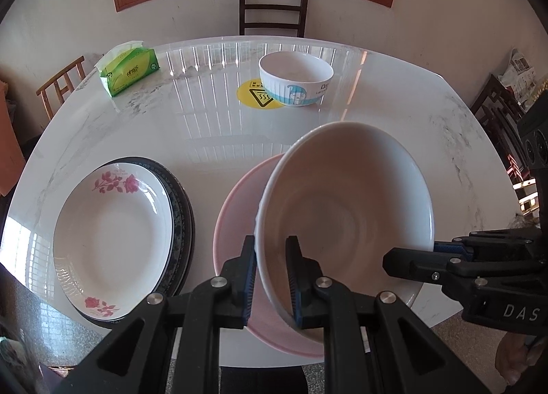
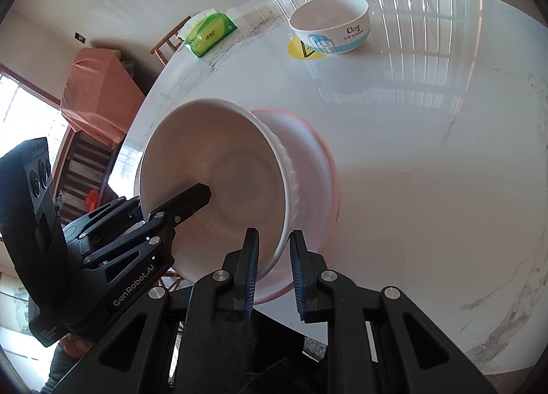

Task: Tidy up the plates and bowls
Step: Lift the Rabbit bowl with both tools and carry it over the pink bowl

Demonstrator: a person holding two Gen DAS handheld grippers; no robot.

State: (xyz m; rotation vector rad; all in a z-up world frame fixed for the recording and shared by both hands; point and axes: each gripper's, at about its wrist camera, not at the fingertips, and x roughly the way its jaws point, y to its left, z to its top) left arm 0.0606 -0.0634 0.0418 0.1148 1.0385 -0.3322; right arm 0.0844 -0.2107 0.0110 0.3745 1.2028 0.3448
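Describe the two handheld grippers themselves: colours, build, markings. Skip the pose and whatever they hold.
Both are matte black plastic with angular linkage arms joined by round silver pins. The left gripper and the right gripper have fingers faced with ribbed blue pads. White lettering reads "GenRobot.AI" on the left body and "DAS" on the right. The left carries a black camera block with round lenses. No cables or sleeves show.

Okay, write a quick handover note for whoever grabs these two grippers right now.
Left hand-held gripper: shut on the white bowl rim, bowl tilted over the pink bowl.
Right hand-held gripper: straddles the same rim opposite; grip unclear.
Done: flower plate stacked on the dark-rimmed plate.
Left: settle the white bowl into the pink one; the cartoon bowl still sits alone on the table's far side.
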